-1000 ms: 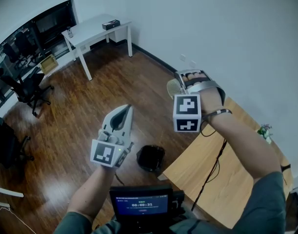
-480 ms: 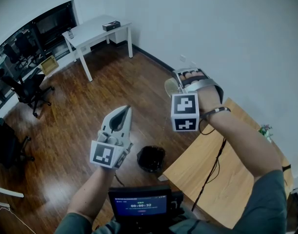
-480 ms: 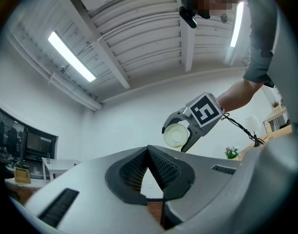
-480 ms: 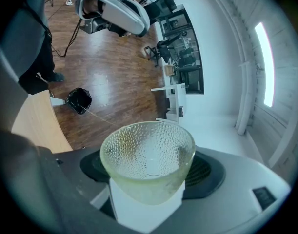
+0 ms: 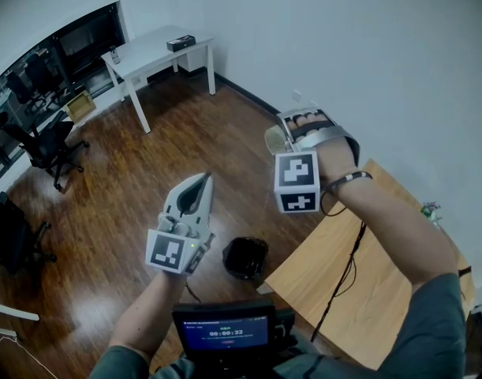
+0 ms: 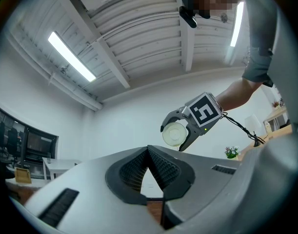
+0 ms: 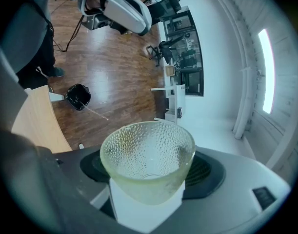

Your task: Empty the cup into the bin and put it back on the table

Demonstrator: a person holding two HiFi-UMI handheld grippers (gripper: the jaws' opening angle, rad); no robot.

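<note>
Bare dark wooden floor (image 5: pixel 146 164) lies open from 8 to 1 o'clock of the round black bin (image 5: pixel 244 257). The light wooden table (image 5: pixel 390 290) crowds the bin's 3 o'clock, with a thin black cable (image 5: pixel 345 277) trailing across its top.

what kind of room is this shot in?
Most likely an office or lab workspace: a white desk against the wall, black office chairs on wood-plank flooring, and long strip lights on the ceiling.
</note>
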